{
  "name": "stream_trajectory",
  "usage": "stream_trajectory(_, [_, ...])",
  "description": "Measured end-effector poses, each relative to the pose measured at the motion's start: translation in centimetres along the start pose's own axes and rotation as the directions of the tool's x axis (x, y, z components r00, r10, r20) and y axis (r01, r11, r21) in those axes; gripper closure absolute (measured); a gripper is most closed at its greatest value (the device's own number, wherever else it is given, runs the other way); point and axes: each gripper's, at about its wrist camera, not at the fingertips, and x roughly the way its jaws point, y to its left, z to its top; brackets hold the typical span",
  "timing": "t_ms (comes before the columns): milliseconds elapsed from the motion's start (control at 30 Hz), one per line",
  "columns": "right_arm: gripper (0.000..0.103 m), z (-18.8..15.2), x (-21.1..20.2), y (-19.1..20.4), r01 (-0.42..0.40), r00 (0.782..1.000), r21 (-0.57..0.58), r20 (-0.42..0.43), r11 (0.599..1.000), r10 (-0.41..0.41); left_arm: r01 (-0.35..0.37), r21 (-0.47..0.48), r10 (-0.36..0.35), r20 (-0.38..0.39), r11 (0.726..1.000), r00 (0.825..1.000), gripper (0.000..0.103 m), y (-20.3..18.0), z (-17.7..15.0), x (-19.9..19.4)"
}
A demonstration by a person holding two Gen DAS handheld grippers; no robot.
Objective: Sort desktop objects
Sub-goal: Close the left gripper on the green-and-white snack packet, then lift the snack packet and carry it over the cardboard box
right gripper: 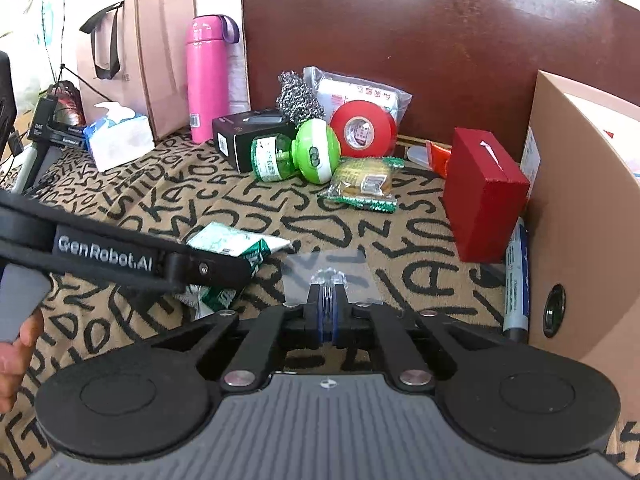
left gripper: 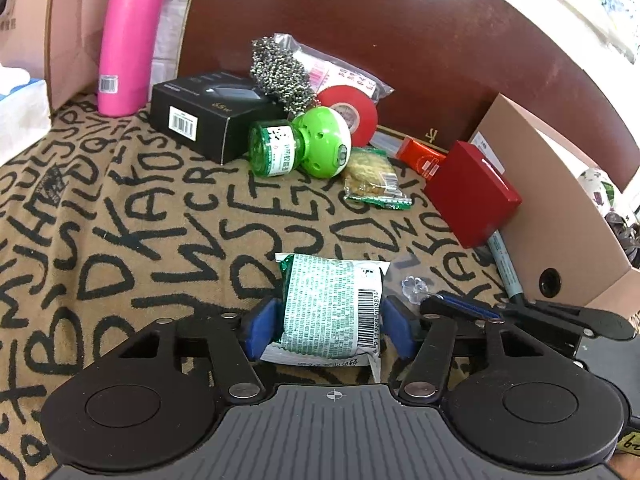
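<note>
A tan woven cloth printed with bold black letters (left gripper: pixel 132 216) covers the whole work surface, and a dark reddish-brown glossy panel (right gripper: pixel 440 40) stands upright along its far edge. At the right an open brown cardboard box (right gripper: pixel 580 208) sits on the cloth, with a glossy red carton (right gripper: pixel 484 196) leaning against its wall and a blue-grey marker pen (right gripper: pixel 516 280) lying along its base.

The left gripper (left gripper: pixel 330 320) has its blue pads on either side of a green-and-white printed snack packet (left gripper: pixel 328 304) lying on the cloth near the camera; the pads sit against the packet's edges (whether they actually press it the view does not settle). The right gripper (right gripper: pixel 328 304) is clenched, its jaws together on a small clear plastic bag holding a transparent flower-shaped trinket (right gripper: pixel 326 276), just right of the packet.

Farther back lies a cluster: a black cardboard box with a barcode (left gripper: pixel 204 120), a green plastic bottle with a round lime cap (left gripper: pixel 296 146), a steel-wool scourer (left gripper: pixel 280 76), a roll of red tape (left gripper: pixel 352 114) and a clear packet of yellow biscuits (left gripper: pixel 372 178). A tall pink metal flask (right gripper: pixel 208 80), a tissue pack (right gripper: pixel 120 140) and a pinkish paper bag (right gripper: pixel 140 60) stand at the left edge.
</note>
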Motion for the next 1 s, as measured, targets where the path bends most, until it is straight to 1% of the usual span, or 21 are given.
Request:
stream_trajectory(67, [0.097, 0.1, 0.3, 0.1, -0.004, 1.000, 0.001, -0.001, 1.000, 0.004, -0.004, 0.013, 0.004, -0.002, 1.000, 1.000, 0.034, -0.2, 0.0, 0.2])
stream_trajectory(133, [0.096, 0.1, 0.6, 0.1, -0.010, 1.000, 0.002, -0.021, 1.000, 0.010, -0.023, 0.046, 0.024, -0.004, 0.999, 1.000, 0.040, -0.4, 0.0, 0.2])
stream_trajectory(167, [0.096, 0.1, 0.7, 0.1, -0.011, 1.000, 0.007, -0.024, 1.000, 0.011, -0.027, 0.054, 0.028, -0.004, 0.998, 1.000, 0.049, -0.5, -0.1, 0.2])
stream_trajectory(200, [0.098, 0.2, 0.6, 0.0, -0.012, 1.000, 0.020, -0.028, 1.000, 0.013, -0.030, 0.055, 0.030, -0.005, 0.998, 1.000, 0.050, -0.5, -0.1, 0.2])
stream_trajectory(300, [0.099, 0.3, 0.1, -0.1, -0.027, 0.999, 0.045, -0.036, 0.999, 0.029, -0.020, 0.037, 0.020, -0.012, 0.999, 1.000, 0.051, -0.3, -0.2, -0.2])
stream_trajectory(400, [0.100, 0.3, -0.9, 0.4, -0.032, 0.999, 0.028, -0.028, 0.999, 0.032, -0.009, 0.026, 0.010, -0.014, 1.000, 1.000, 0.051, -0.5, -0.4, -0.9])
stream_trajectory(567, [0.100, 0.6, -2.8, 0.9, -0.034, 0.999, 0.024, 0.005, 0.999, 0.034, 0.002, 0.038, -0.002, 0.016, 0.999, 1.000, 0.051, -1.7, -0.5, -2.7])
stream_trajectory(667, [0.100, 0.8, -4.3, 1.0, -0.029, 0.999, 0.023, 0.039, 0.999, 0.028, 0.013, 0.052, -0.015, 0.045, 0.999, 0.999, 0.051, -2.7, -0.2, -4.0])
stream_trajectory(833, [0.100, 1.1, -7.5, 0.4, -0.015, 0.994, 0.028, 0.110, 0.999, 0.012, 0.053, 0.090, -0.061, 0.090, 0.995, 0.994, 0.051, -5.3, 0.3, -6.0])
stream_trajectory(1000, [0.100, 1.7, -11.5, -1.1, 0.030, 0.979, 0.049, 0.201, 0.998, -0.039, 0.107, 0.144, -0.126, 0.128, 0.984, 0.984, 0.051, -9.0, 1.5, -7.2])
